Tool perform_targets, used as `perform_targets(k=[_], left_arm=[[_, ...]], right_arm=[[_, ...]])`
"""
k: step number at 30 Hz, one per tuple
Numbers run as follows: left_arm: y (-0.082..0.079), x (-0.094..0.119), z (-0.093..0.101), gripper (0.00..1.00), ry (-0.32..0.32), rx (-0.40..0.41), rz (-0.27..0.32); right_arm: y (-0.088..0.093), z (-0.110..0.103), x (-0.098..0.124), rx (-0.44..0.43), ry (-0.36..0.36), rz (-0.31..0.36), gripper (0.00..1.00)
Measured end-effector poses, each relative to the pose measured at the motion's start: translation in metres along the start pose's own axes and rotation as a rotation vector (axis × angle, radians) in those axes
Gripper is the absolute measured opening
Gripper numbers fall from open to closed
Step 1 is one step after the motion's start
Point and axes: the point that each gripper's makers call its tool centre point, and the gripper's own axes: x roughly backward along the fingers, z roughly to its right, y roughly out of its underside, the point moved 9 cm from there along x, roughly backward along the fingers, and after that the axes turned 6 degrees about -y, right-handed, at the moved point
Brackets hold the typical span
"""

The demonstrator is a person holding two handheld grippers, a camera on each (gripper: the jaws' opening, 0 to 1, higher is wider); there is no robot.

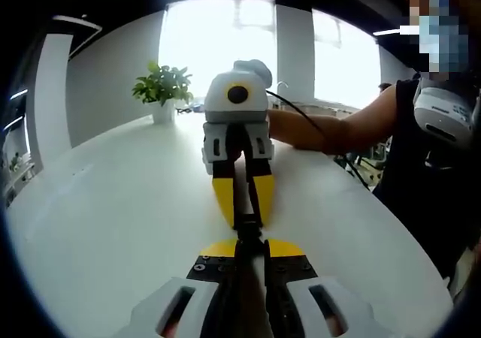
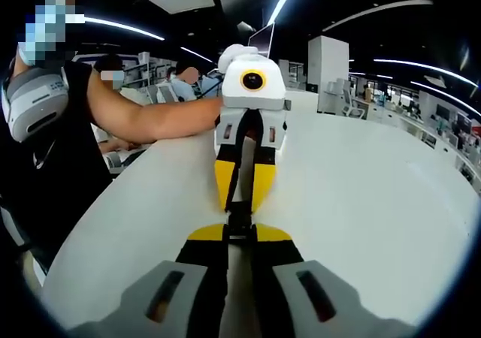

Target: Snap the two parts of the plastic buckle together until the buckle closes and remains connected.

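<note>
- Left gripper [image 1: 248,242]: jaws clenched on one end of the black buckle [image 1: 247,221], above the white desk [image 1: 113,218].
- Right gripper [image 2: 239,236]: jaws clenched on the other end (yellow tips nearly meeting the opposite ones).
- Buckle [image 2: 238,216]: between both grippers, tip to tip; joined or not, cannot tell.
- Potted plant [image 1: 161,90] at far desk edge.

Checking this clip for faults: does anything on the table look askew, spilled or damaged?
Nothing stands out. The left gripper and right gripper meet tip to tip, both shut on the black buckle above the white table.
</note>
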Motion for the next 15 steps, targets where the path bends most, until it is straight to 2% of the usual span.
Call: perform_targets(k=[1,2,6,15], left_arm=[[0.0007,0.0006,-0.0004,0.08,0.001,0.003,-0.018],[0.0020,-0.0005,-0.0019,0.08,-0.002,0.000,-0.009],[0.0040,-0.0019,-0.0026,0.08,-0.003,0.001,-0.005],[0.0040,-0.0037,-0.0021,0.08,-0.008,0.003,-0.003]], right_arm=[[-0.0027,-0.0003,0.0017,-0.006,-0.011,-0.012,0.08],[-0.0043,-0.0007,0.0042,0.014,-0.012,-0.002,0.08],[-0.0074,-0.0014,0.0054,0.008,-0.011,0.003,0.08],[-0.0047,-0.0051,0.0073,0.006,-0.009,0.005,0.09]])
